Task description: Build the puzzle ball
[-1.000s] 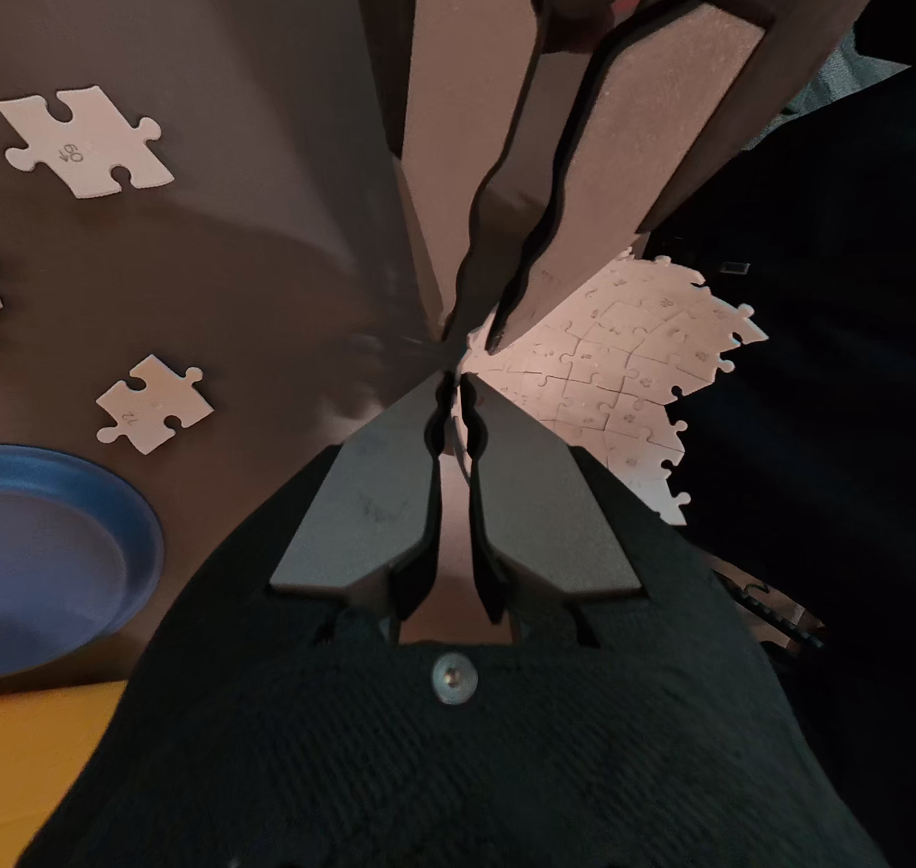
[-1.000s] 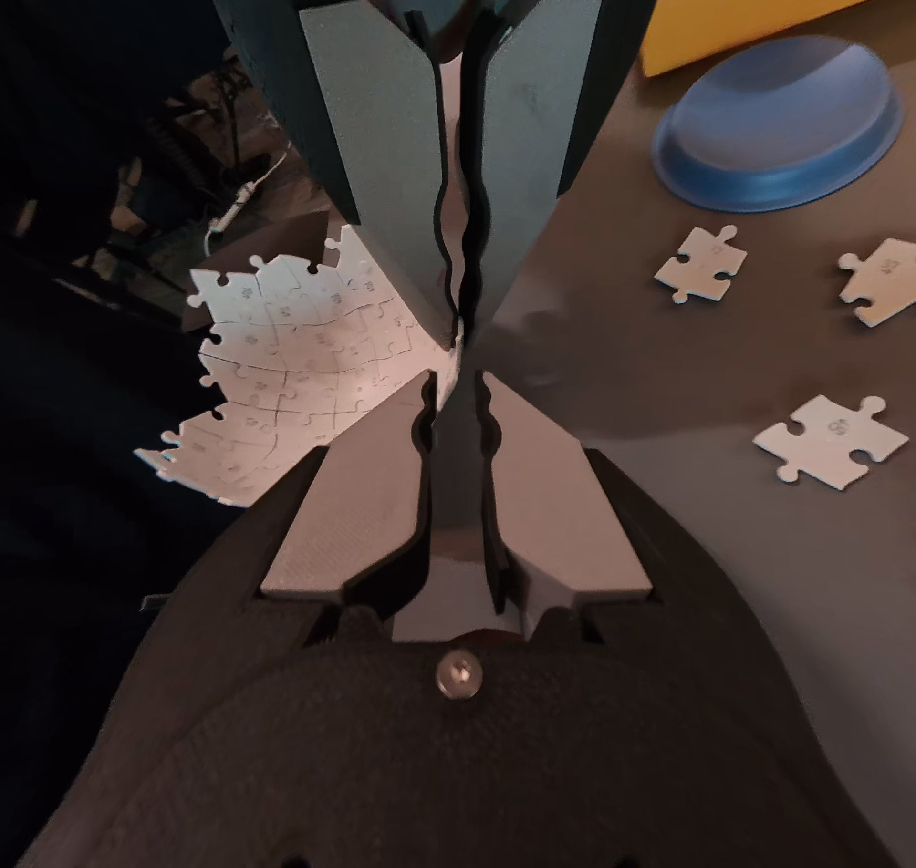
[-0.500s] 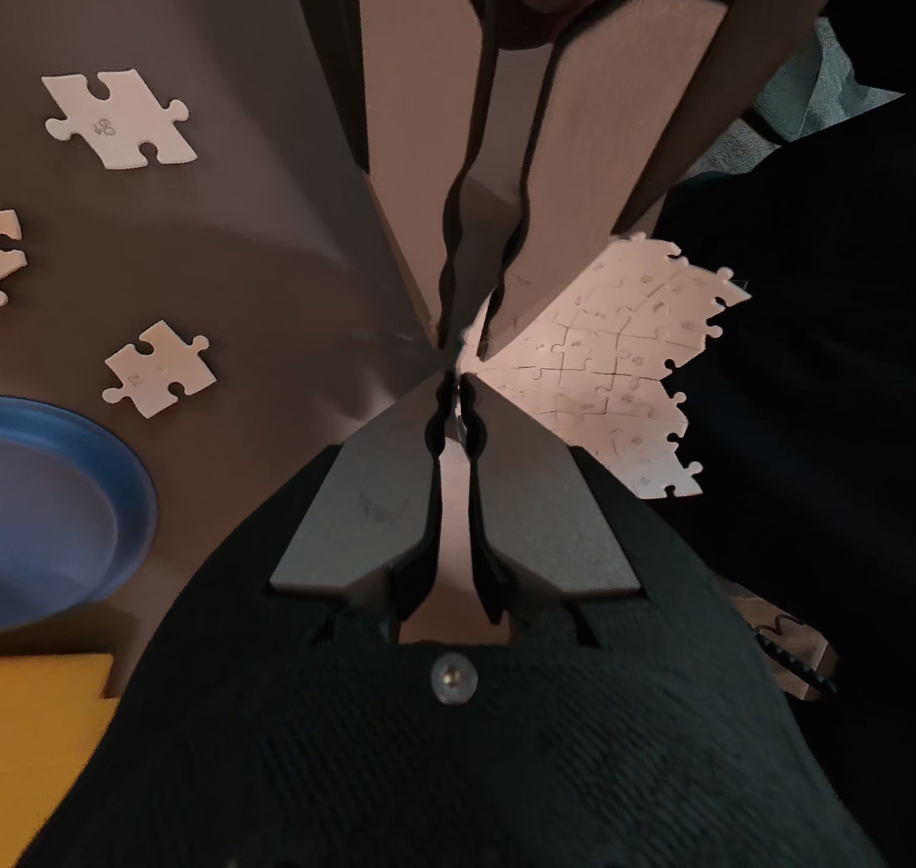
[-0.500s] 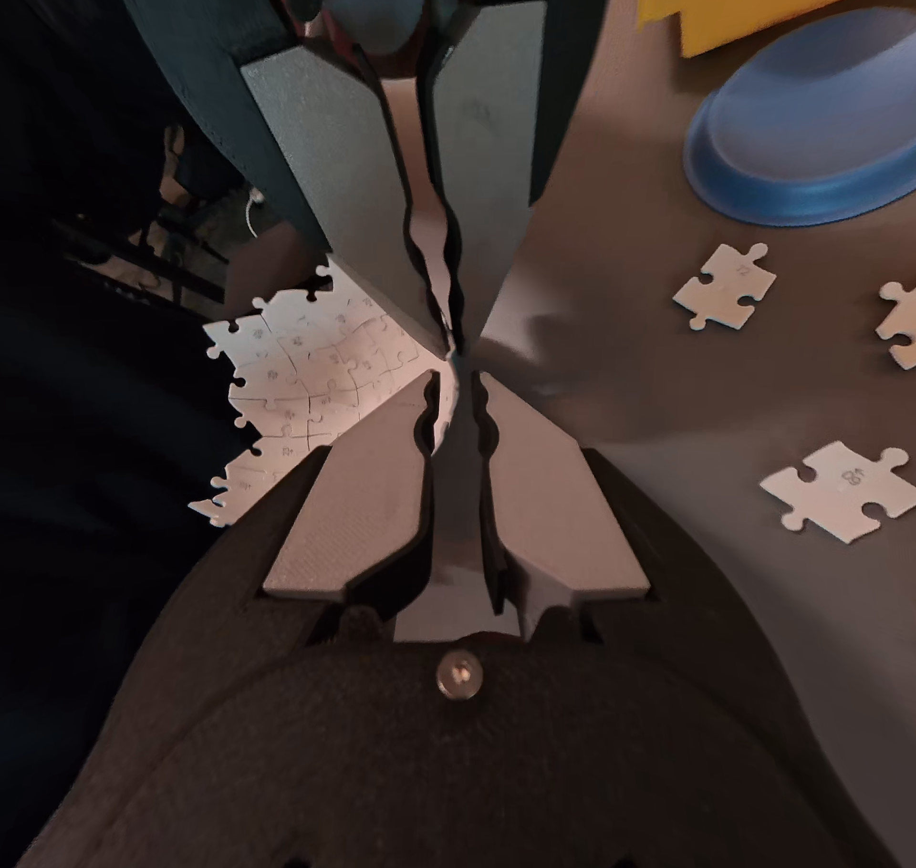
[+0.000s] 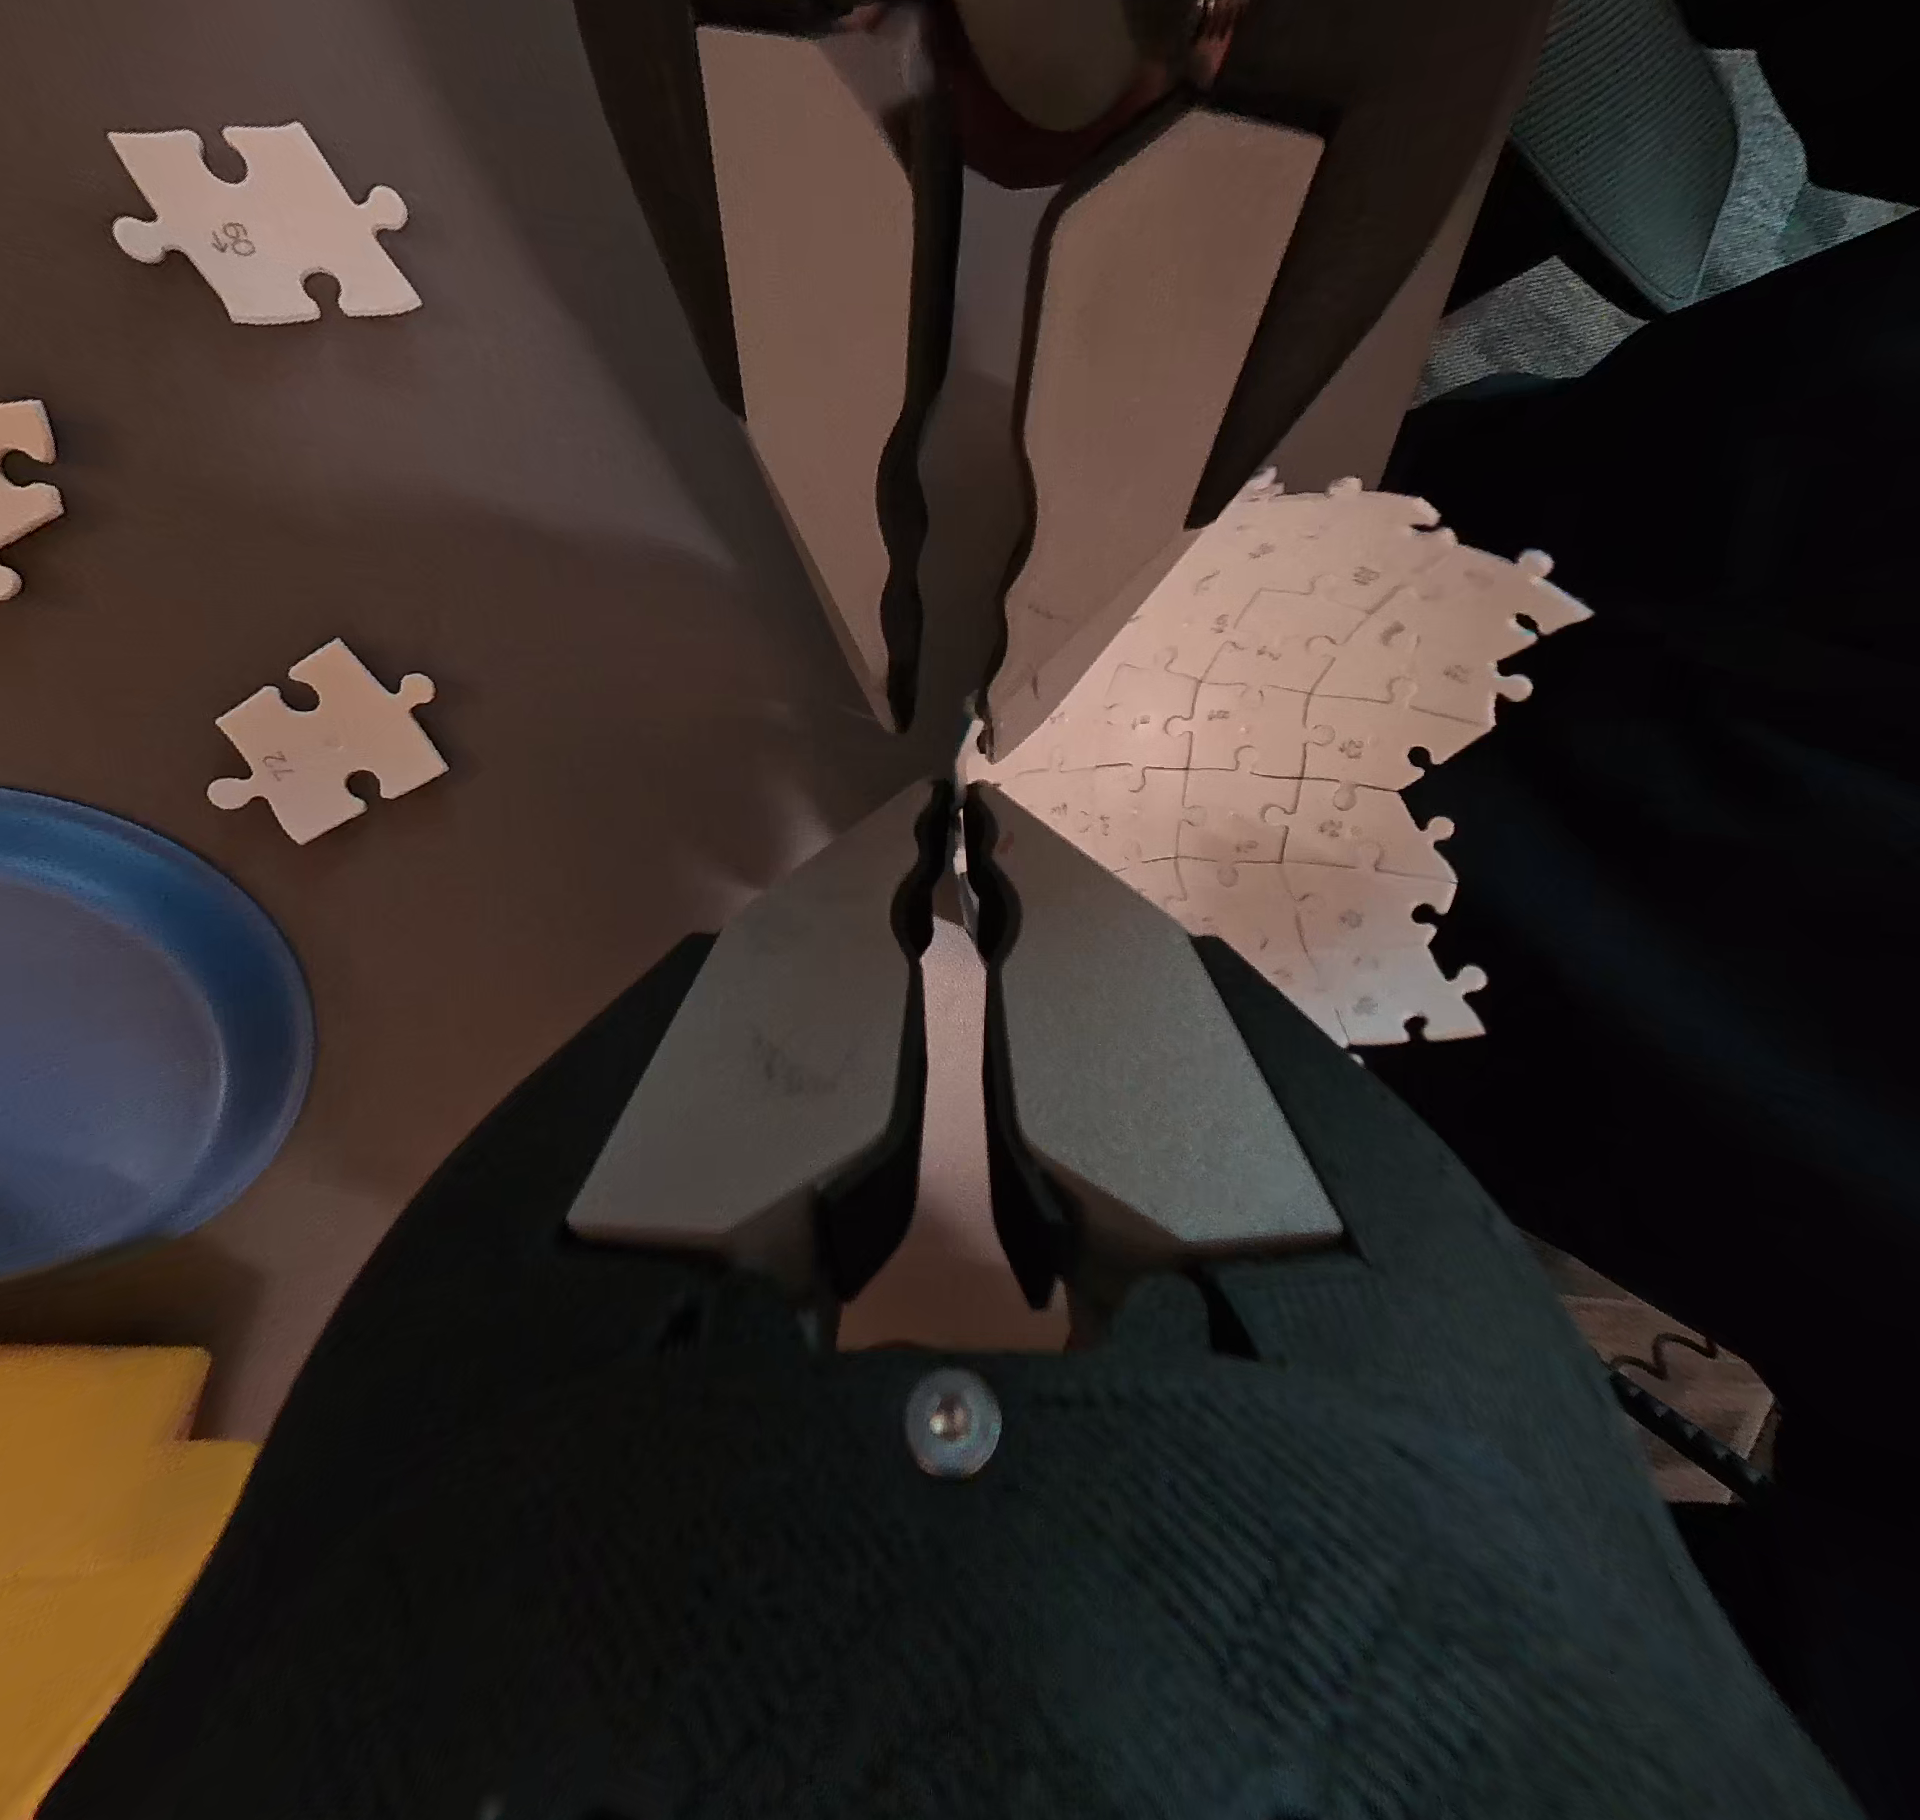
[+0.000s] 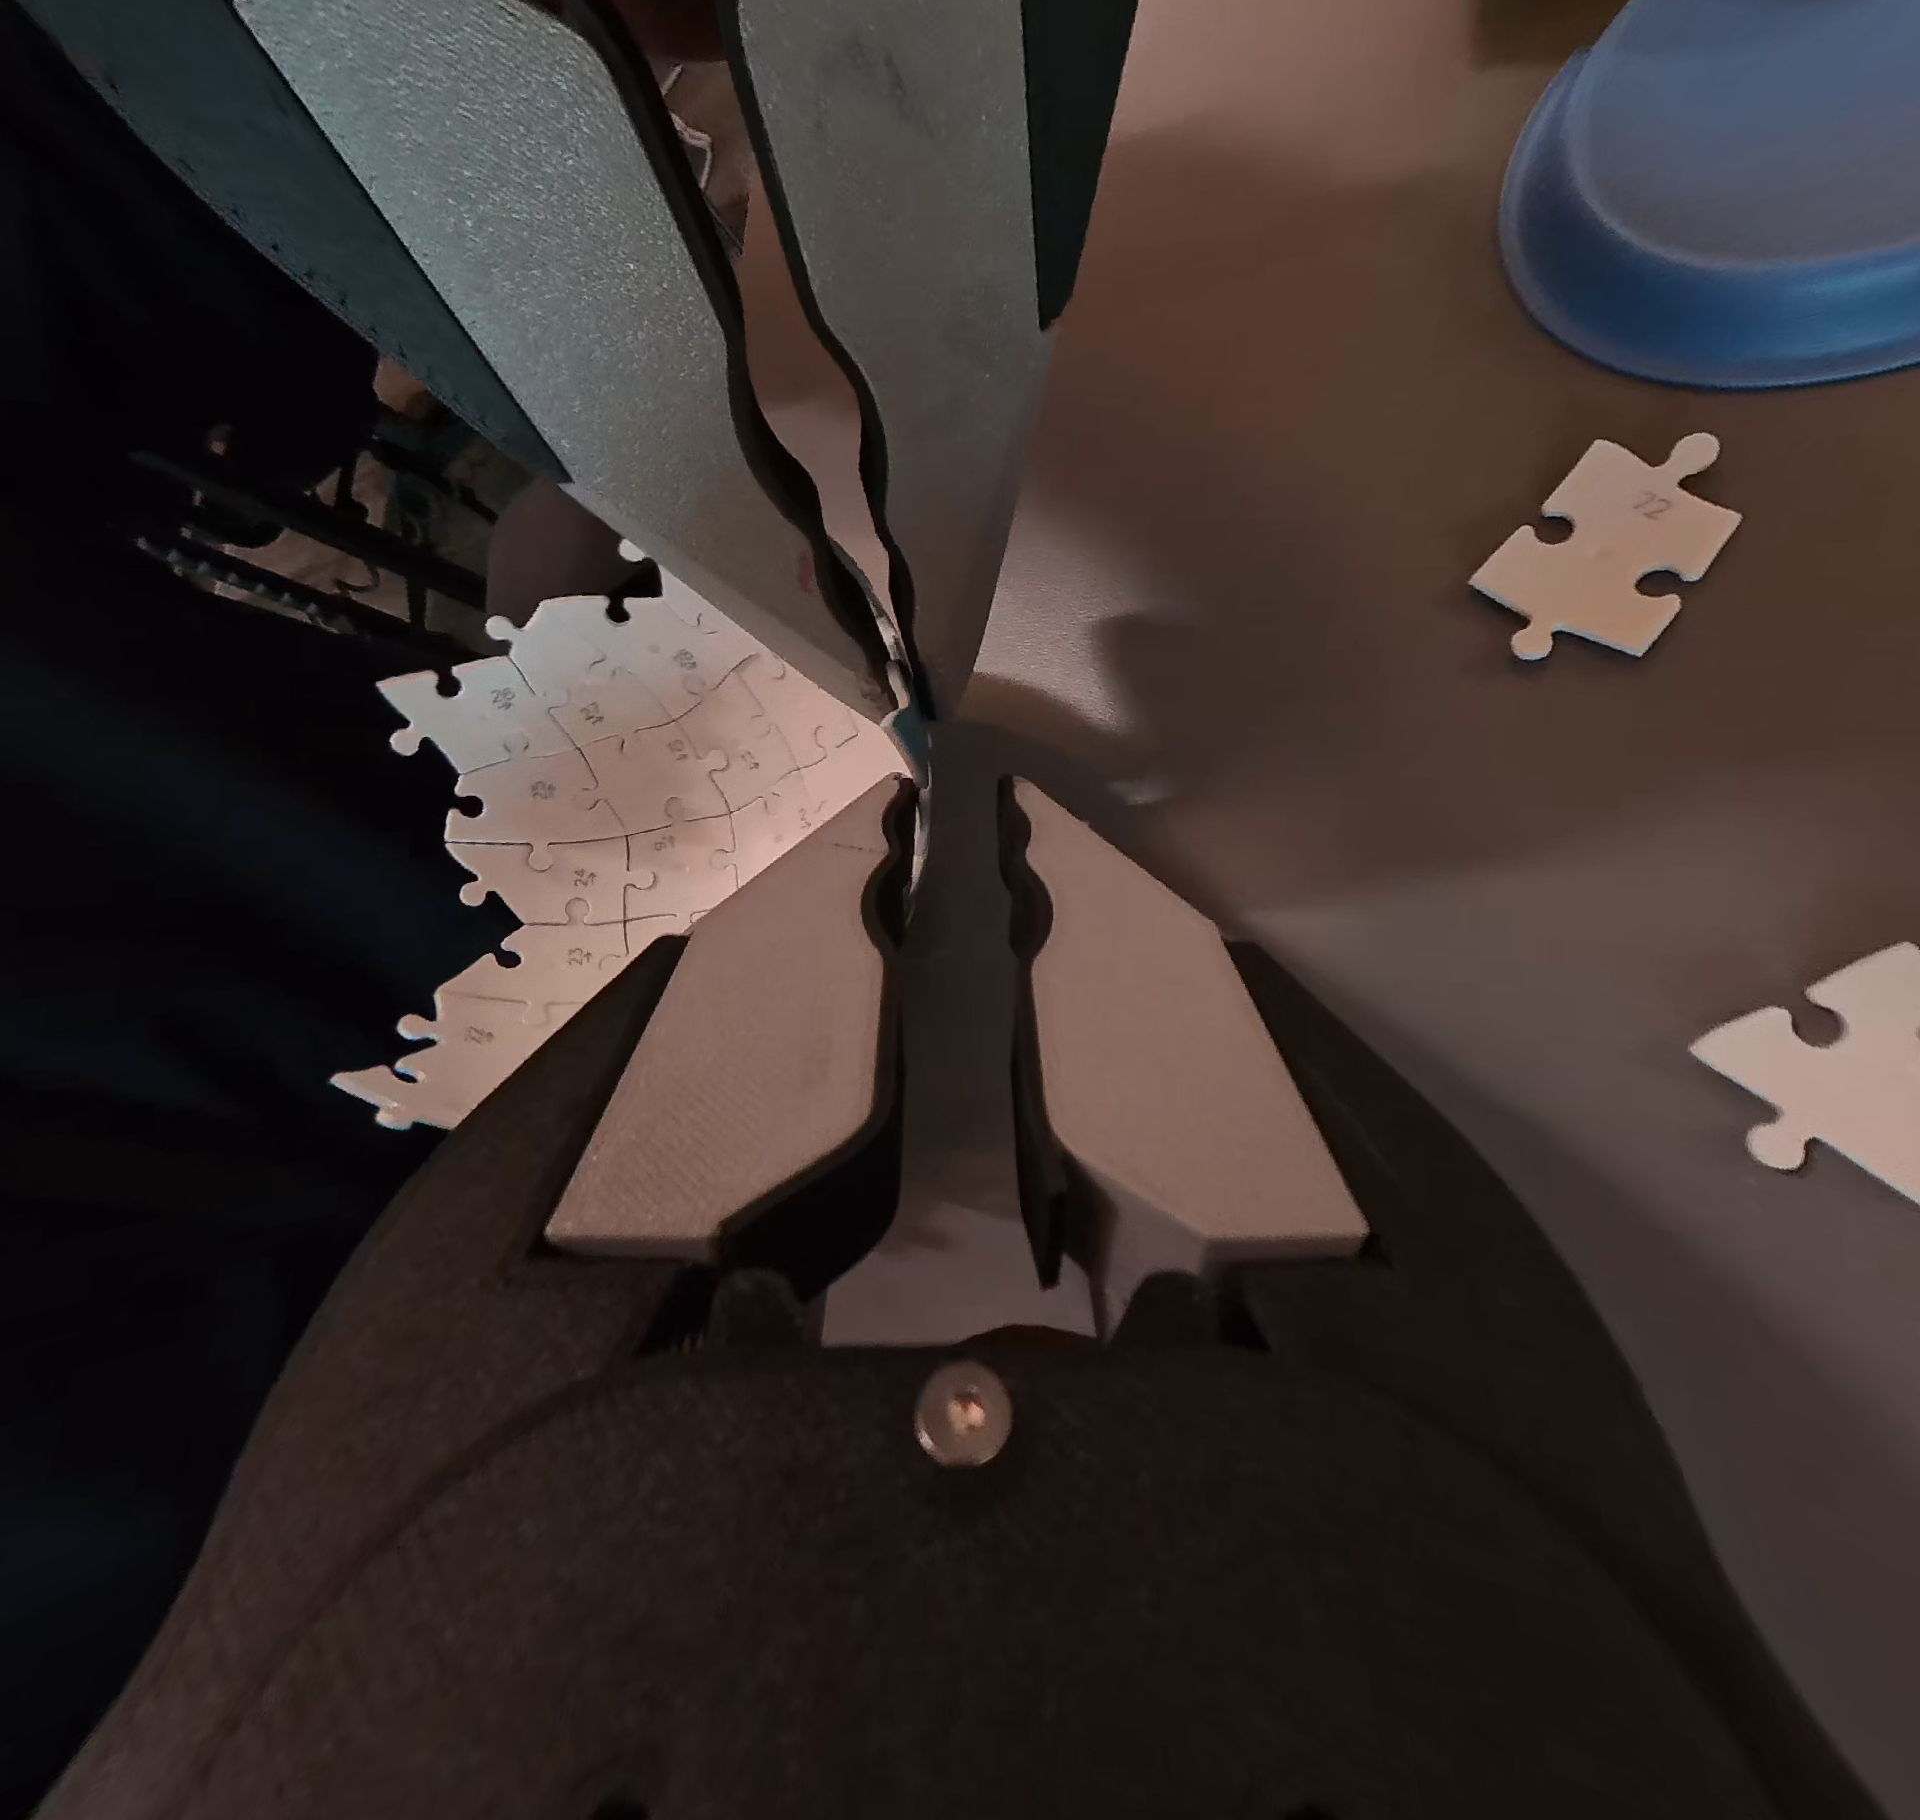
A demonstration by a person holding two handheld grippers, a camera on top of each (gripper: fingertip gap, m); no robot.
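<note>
The left tool (image 5: 954, 809) has its two grey fingers pressed nearly together, pinching the edge of the curved white sheet of joined puzzle pieces (image 5: 1288, 783). The right tool (image 6: 956, 794) comes from the other way, so the two tools meet tip to tip. Its fingers stand a little apart. One finger touches the same edge of the sheet, but I cannot tell if the right tool is really pinching it.

The joined sheet is held up in the air, out past the edge of the dark grey tabletop (image 5: 499, 544). In the left wrist view it fans out to the right of the tips. Behind it is dark space, so there is open room on that side. The sheet bends like part of a ball. Its far edge is bumpy with little knobs and holes. Small marks sit on each piece.

On the tabletop lie loose white puzzle pieces. One loose piece (image 5: 327, 742) is just beside the round blue plate (image 5: 249, 949). Another loose piece (image 5: 275, 222) lies farther off, and a third piece (image 5: 26, 492) is cut by the picture edge. The pieces lie well apart, with bare tabletop between them. A flat yellow thing (image 5: 94, 1521) sits just beside the plate, at the corner of the view.
</note>
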